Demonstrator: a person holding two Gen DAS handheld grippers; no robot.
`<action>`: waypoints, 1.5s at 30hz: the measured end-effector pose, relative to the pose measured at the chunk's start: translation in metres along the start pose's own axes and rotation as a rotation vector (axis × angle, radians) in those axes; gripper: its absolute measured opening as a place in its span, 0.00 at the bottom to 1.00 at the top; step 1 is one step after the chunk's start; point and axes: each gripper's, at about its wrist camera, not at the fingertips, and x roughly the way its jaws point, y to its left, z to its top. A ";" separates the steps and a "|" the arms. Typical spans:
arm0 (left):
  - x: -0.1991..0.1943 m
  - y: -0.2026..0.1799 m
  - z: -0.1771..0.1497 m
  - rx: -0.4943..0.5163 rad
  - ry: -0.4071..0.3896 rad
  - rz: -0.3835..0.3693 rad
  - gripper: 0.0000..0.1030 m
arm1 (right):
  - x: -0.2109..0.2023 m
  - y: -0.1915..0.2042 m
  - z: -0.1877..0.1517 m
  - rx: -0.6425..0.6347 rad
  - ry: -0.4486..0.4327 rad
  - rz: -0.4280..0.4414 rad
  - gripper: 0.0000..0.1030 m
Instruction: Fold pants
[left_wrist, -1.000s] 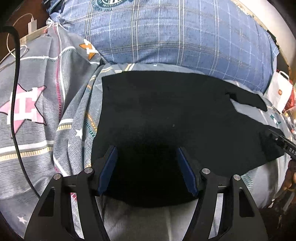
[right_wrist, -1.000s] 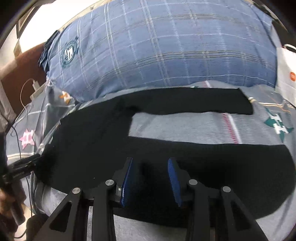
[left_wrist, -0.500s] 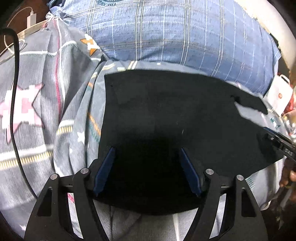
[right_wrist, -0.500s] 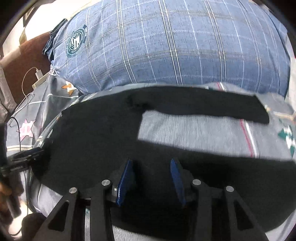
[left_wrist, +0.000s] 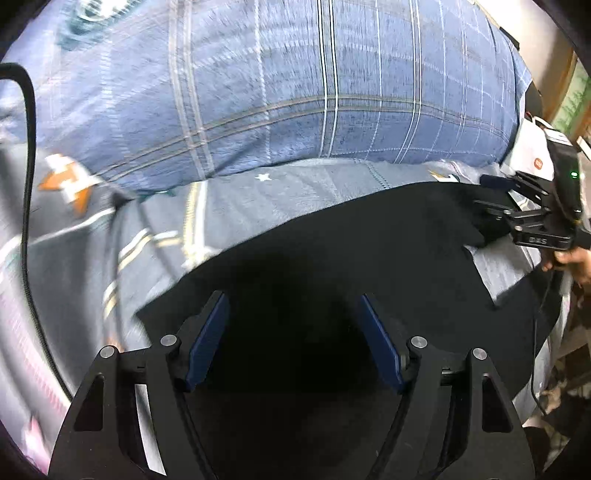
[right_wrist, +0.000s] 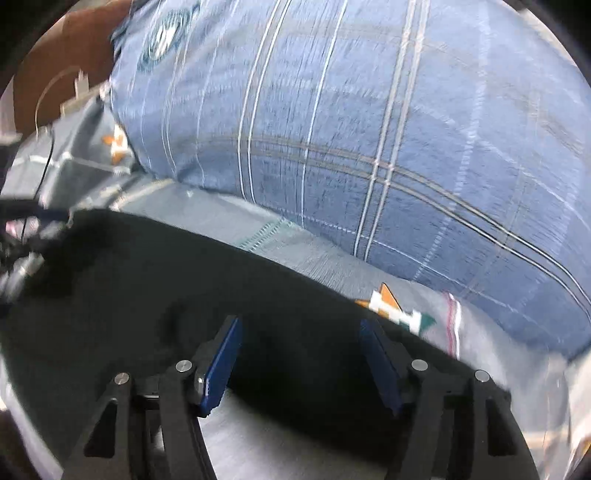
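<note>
The black pants (left_wrist: 332, 266) lie on a grey patterned bedsheet and fill the lower half of both views (right_wrist: 147, 280). My left gripper (left_wrist: 293, 310) is open, its blue-padded fingers spread wide just above the black cloth. My right gripper (right_wrist: 299, 332) is also open, hovering over the far edge of the pants. The right gripper shows at the right edge of the left wrist view (left_wrist: 495, 186), over the pants' far corner. Nothing is held.
A big blue plaid pillow (left_wrist: 295, 92) rises just behind the pants, also in the right wrist view (right_wrist: 369, 129). A black cable (left_wrist: 27, 184) runs down the left. A white bag (left_wrist: 532, 162) sits at far right. The sheet (left_wrist: 92, 258) extends left.
Both grippers have swung toward the pillow and both views are motion-blurred. The right gripper's jaws have opened much wider. The pants now look like one broad black area, with the gap between the legs gone.
</note>
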 end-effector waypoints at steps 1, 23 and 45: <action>0.008 0.004 0.006 0.006 0.015 -0.007 0.71 | 0.010 -0.004 0.004 -0.019 0.019 0.007 0.62; 0.050 -0.037 0.038 0.304 0.013 -0.063 0.09 | 0.026 0.007 0.030 -0.153 0.003 0.082 0.09; -0.087 -0.084 -0.153 0.052 -0.071 -0.205 0.12 | -0.125 0.082 -0.182 0.222 -0.071 0.087 0.19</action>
